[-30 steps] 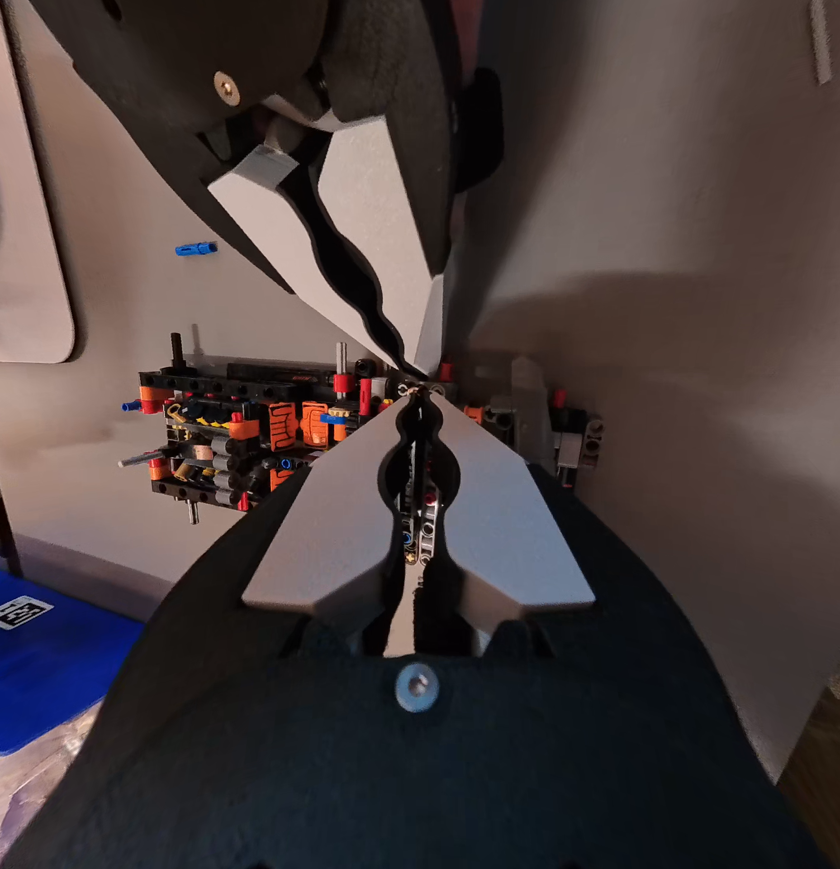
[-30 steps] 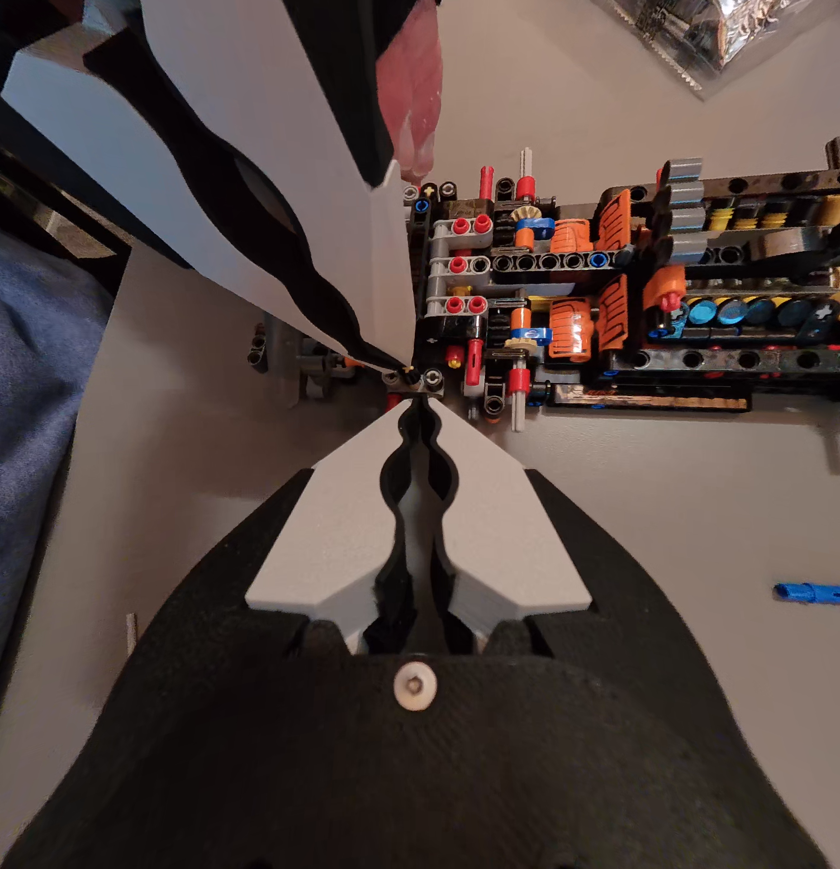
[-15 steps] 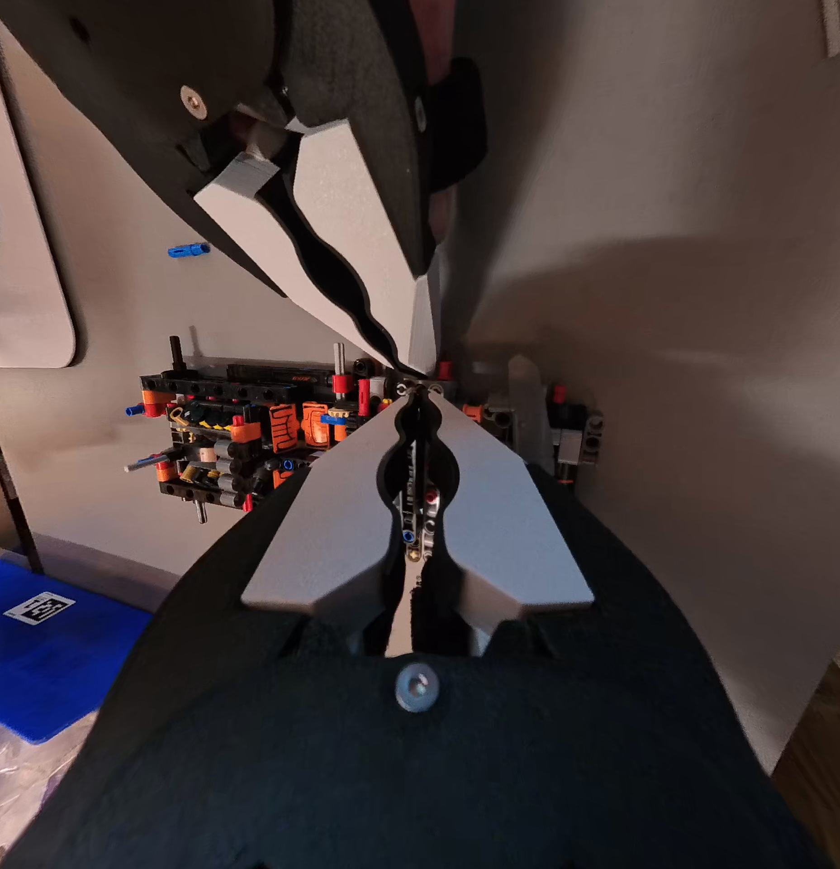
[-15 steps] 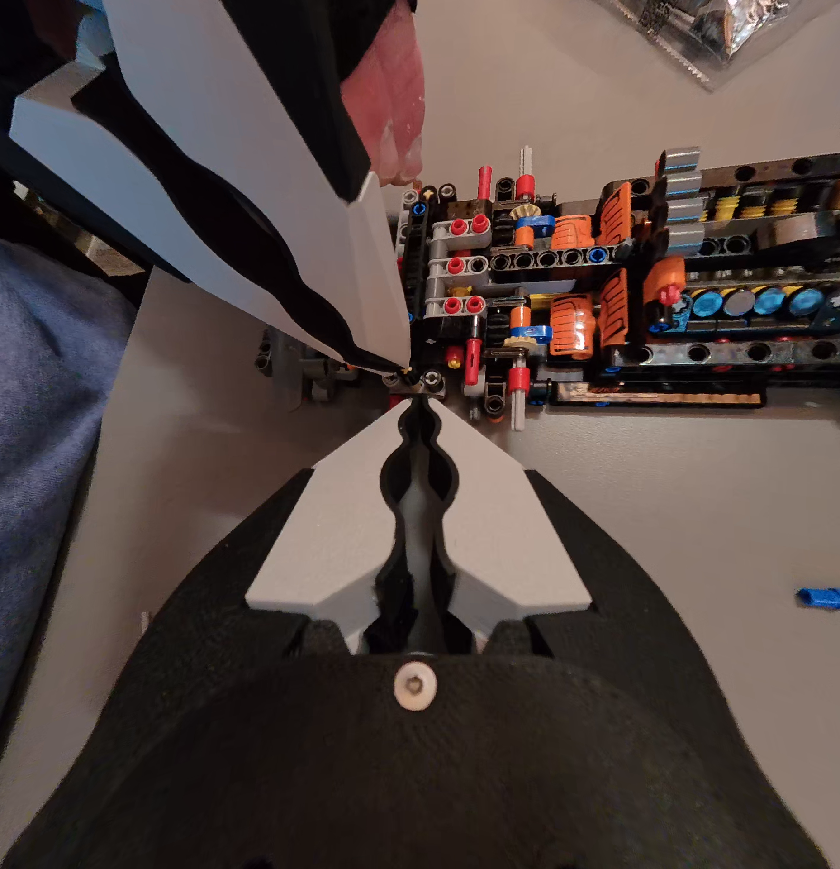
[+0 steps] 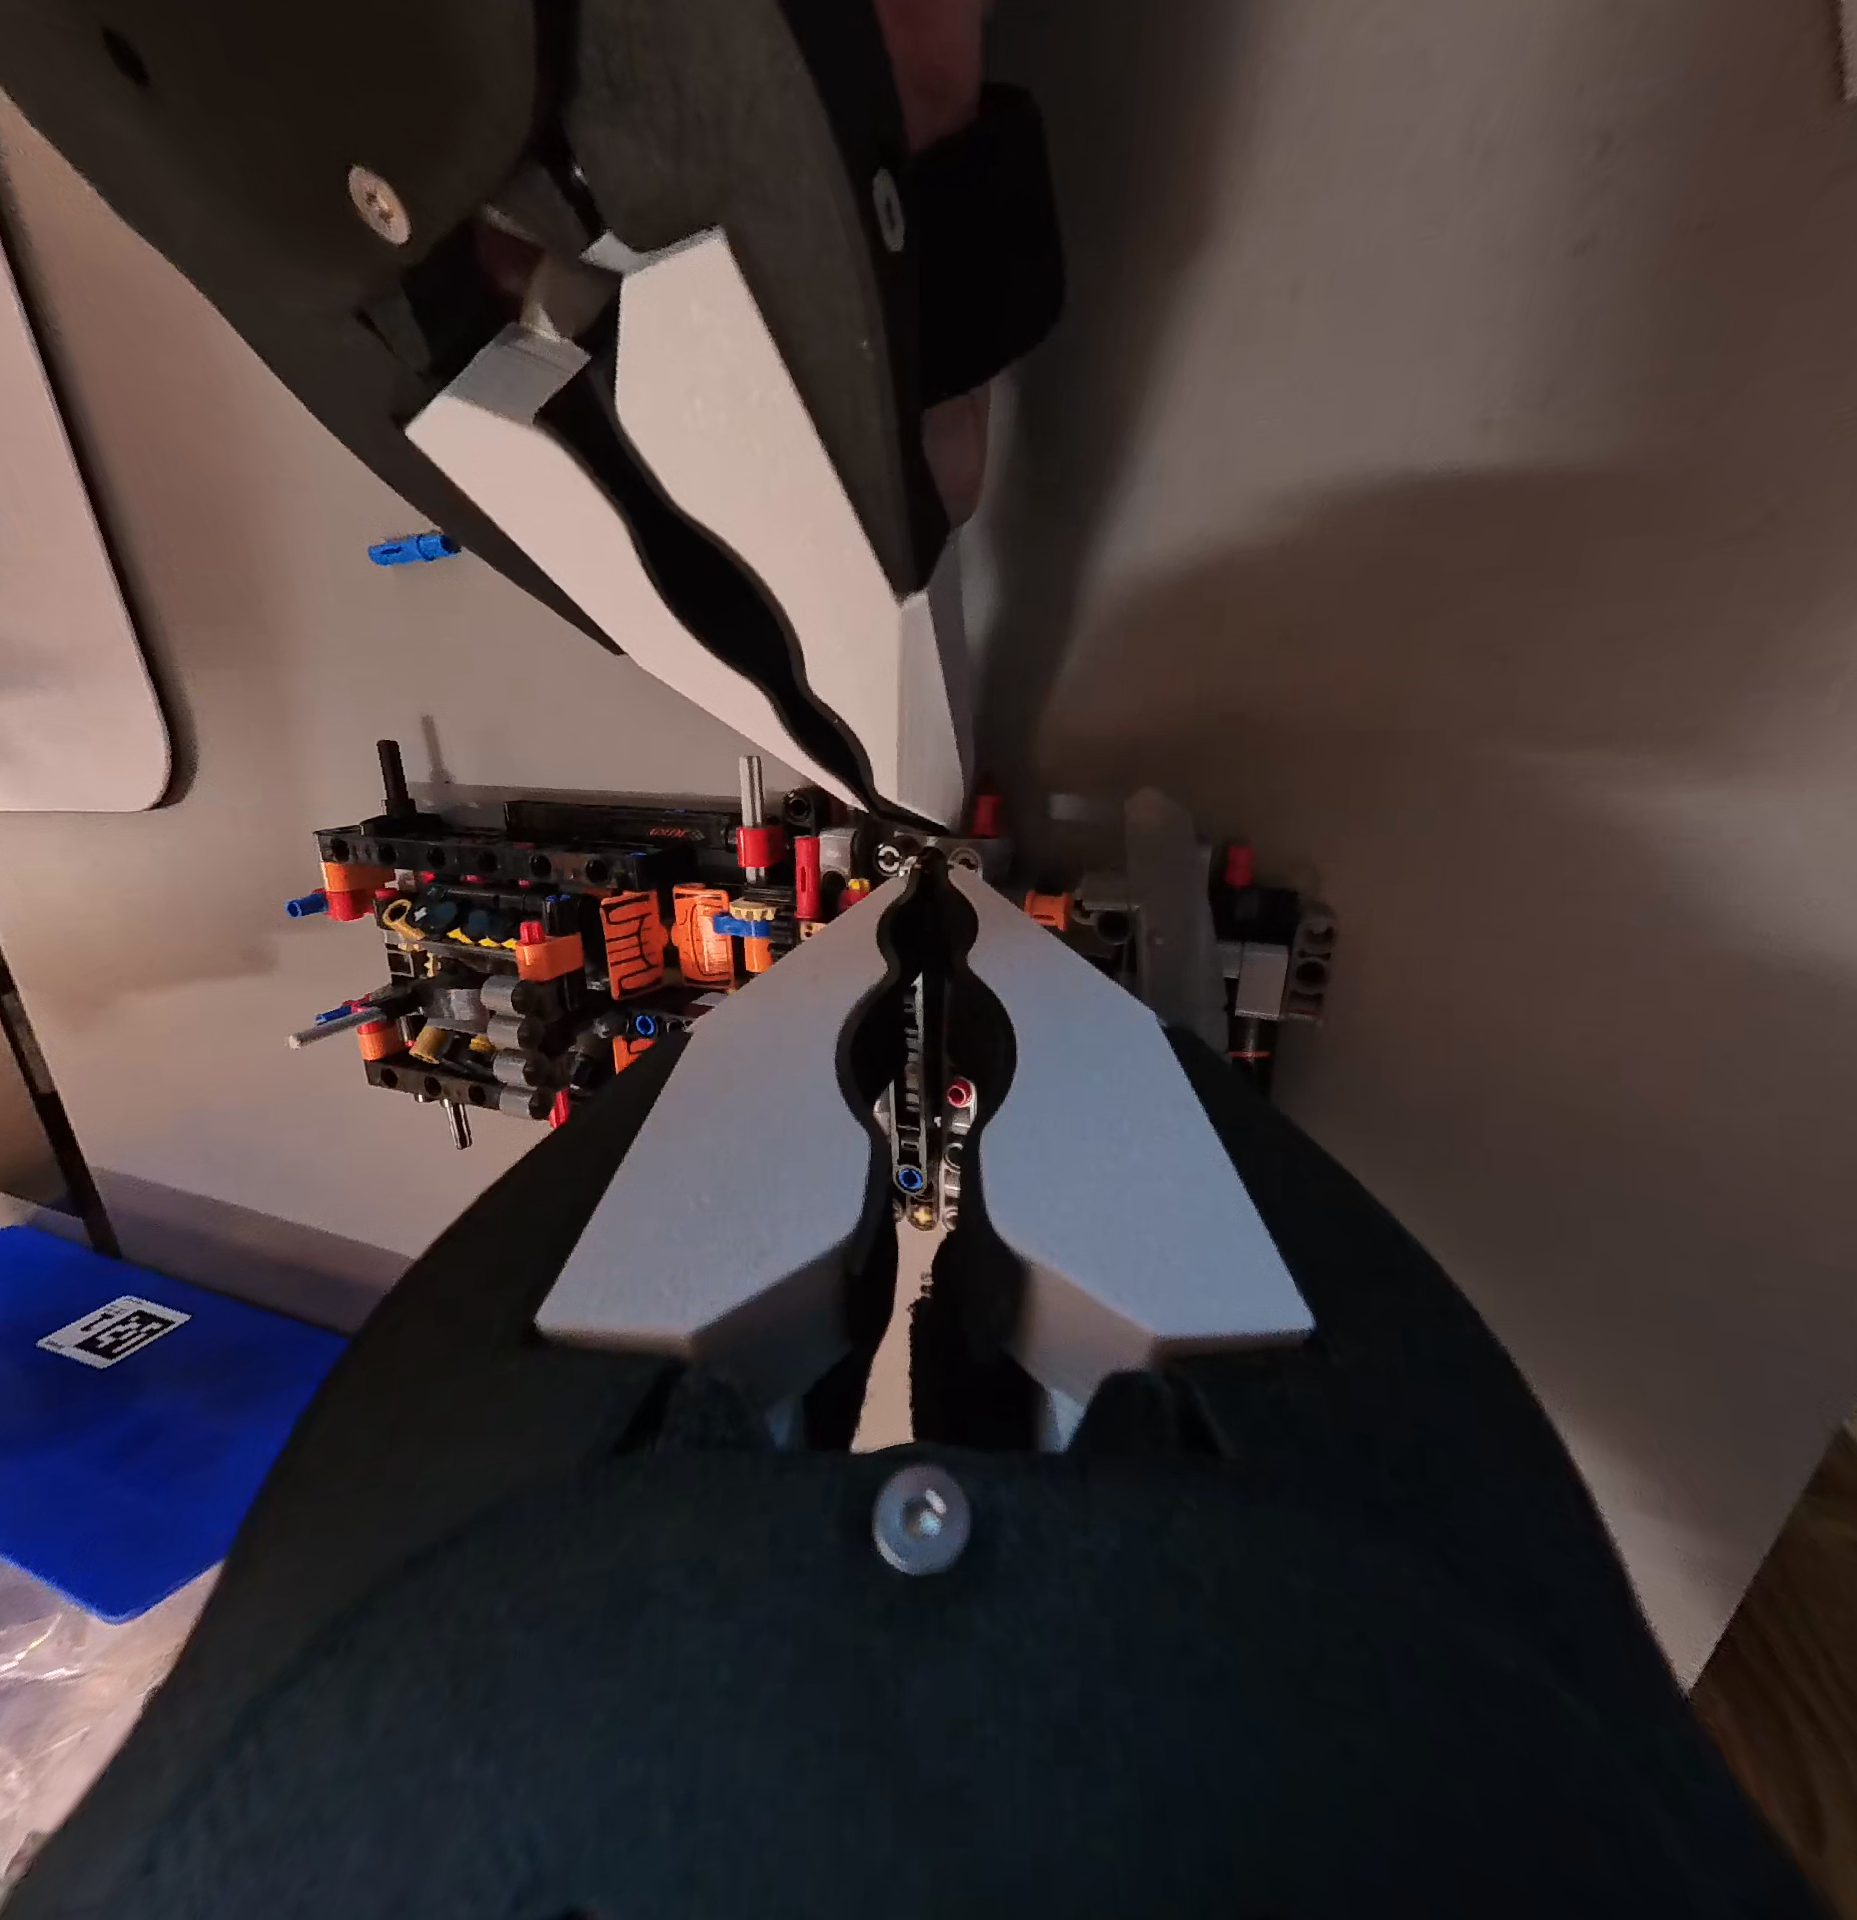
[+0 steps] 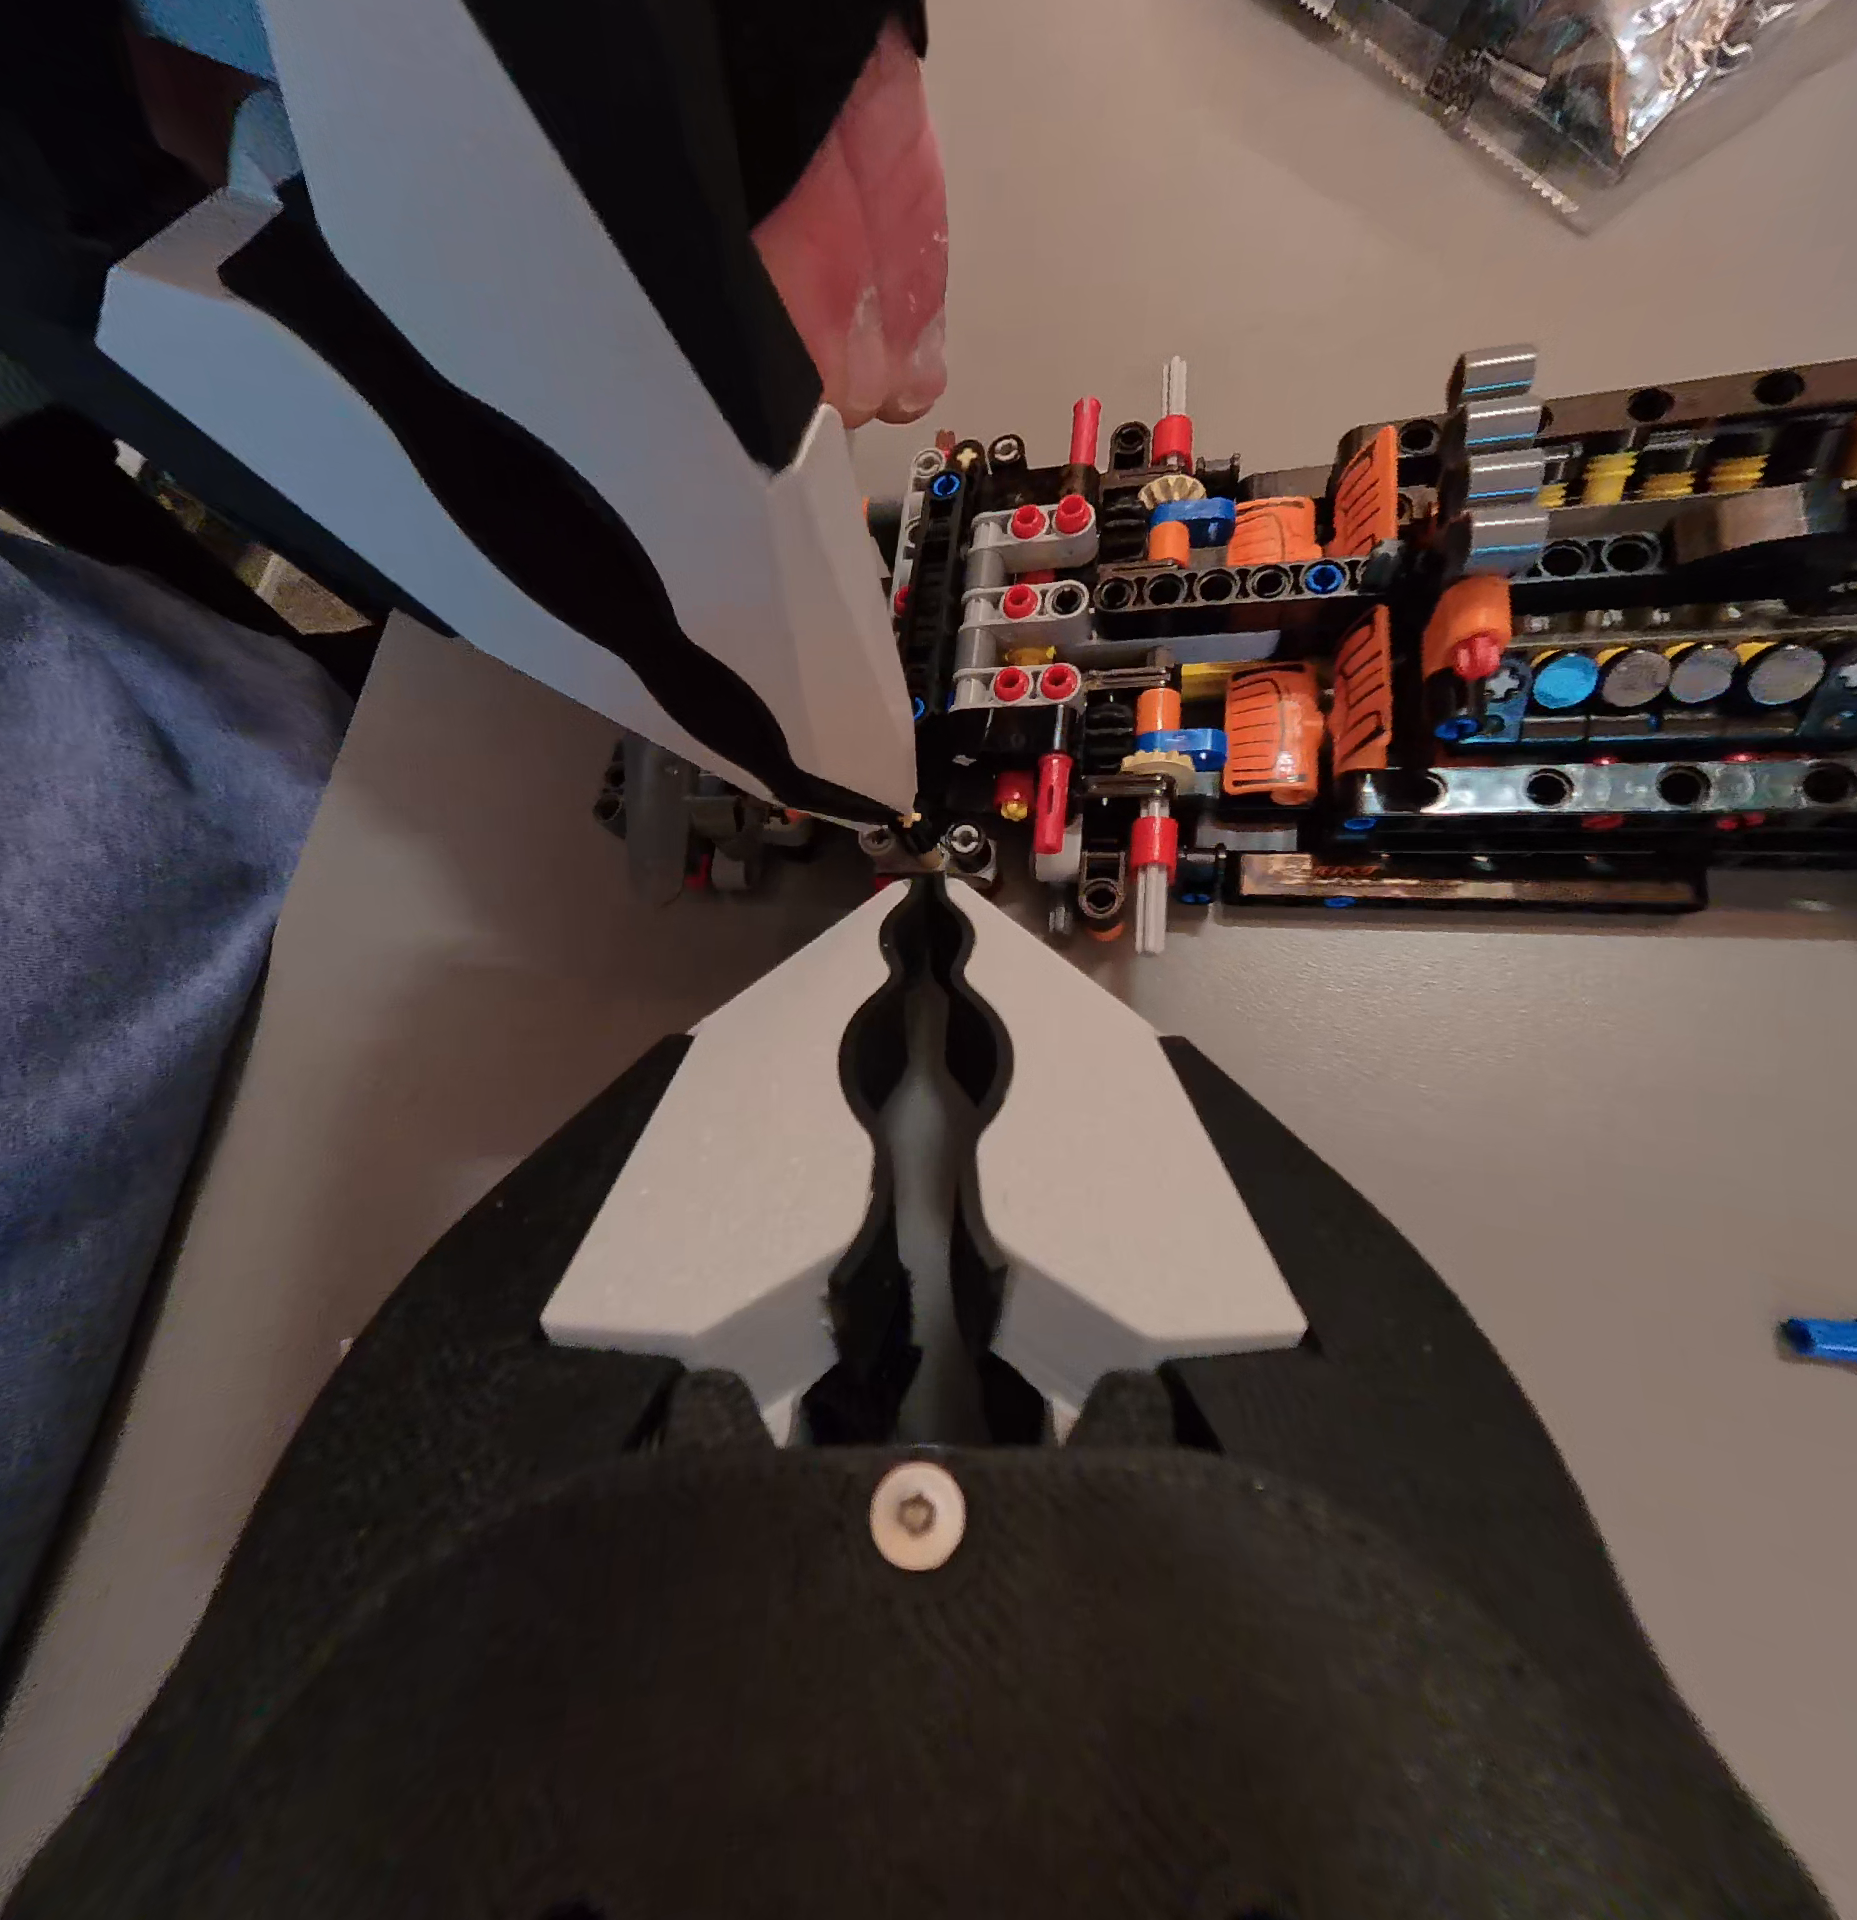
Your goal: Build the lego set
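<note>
The long black, orange and grey lego model point(image 5: 591, 935) lies on the light table point(image 5: 1475, 935); it also shows in the right wrist view point(image 6: 1371, 665). Both grippers meet tip to tip at its near end. My left gripper point(image 5: 926, 868) is shut, and its tips pinch a small black pin with a tan end point(image 6: 919, 836) at a grey connector with two holes. In the right wrist view it point(image 6: 903, 816) comes in from the upper left. My right gripper point(image 6: 924, 885) is shut, its tips against the same spot. In the left wrist view it point(image 5: 908, 821) comes down from above.
A loose blue pin point(image 6: 1833, 1340) lies on the table, also in the left wrist view point(image 5: 413, 549). A clear bag of parts point(image 6: 1589, 83) is at the far right. A blue tray point(image 5: 124, 1392) sits at lower left. The table edge point(image 5: 1734, 1621) is on the right. A person's blue clothing point(image 6: 103, 935) is close. Left and right tips are no more than a few centimetres apart.
Both grippers stay shut and tip to tip at the model's end. The views have shifted only slightly; the right gripper leans a little more over the model.
</note>
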`<state>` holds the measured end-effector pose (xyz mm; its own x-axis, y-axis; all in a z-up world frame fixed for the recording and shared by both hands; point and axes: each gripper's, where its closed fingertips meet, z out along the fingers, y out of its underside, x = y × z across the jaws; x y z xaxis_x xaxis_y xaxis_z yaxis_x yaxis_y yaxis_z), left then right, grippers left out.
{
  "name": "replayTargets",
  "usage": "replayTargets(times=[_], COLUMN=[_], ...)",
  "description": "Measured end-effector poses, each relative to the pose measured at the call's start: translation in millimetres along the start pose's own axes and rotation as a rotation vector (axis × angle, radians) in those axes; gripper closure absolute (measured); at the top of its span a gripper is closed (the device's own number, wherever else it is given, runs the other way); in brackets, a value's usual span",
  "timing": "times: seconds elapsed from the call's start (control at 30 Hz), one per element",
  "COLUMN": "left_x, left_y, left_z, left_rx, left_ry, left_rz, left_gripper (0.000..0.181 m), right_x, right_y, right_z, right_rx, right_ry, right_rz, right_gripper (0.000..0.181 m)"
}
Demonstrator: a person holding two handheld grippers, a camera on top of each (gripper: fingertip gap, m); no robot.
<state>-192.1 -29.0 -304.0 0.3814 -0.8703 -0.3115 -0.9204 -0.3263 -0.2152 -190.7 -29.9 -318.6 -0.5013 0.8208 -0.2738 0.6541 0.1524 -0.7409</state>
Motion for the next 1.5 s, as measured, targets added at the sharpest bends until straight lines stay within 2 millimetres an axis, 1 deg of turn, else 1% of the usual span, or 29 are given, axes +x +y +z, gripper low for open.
replayTargets(times=[0.43, 1.1, 1.2, 1.33, 1.5], left_x=[-0.2, 0.2, 0.1, 0.2, 0.2], left_y=[0.0, -0.2, 0.0, -0.2, -0.6], left_z=[0.7, 0.7, 0.6, 0.5, 0.4], left_rx=[-0.005, -0.018, -0.025, -0.022, -0.014], left_ry=[-0.006, -0.034, -0.036, -0.038, -0.033], left_rz=[0.010, 0.028, 0.037, 0.031, 0.024], left_gripper=[0.181, 0.181, 0.181, 0.181, 0.181], right_x=[1.3, 1.2, -0.4, -8.0, 5.2], right_y=[-1.7, -3.6, -3.1, -2.2, -0.4], right_z=[0.1, 0.0, -0.3, -1.7, -13.7], right_rx=[0.018, 0.034, 0.032, 0.020, 0.012], right_ry=[-0.009, -0.011, -0.017, -0.050, 0.013], right_rz=[0.060, 0.091, 0.080, 0.057, 0.015], right_gripper=[0.181, 0.181, 0.181, 0.181, 0.181])
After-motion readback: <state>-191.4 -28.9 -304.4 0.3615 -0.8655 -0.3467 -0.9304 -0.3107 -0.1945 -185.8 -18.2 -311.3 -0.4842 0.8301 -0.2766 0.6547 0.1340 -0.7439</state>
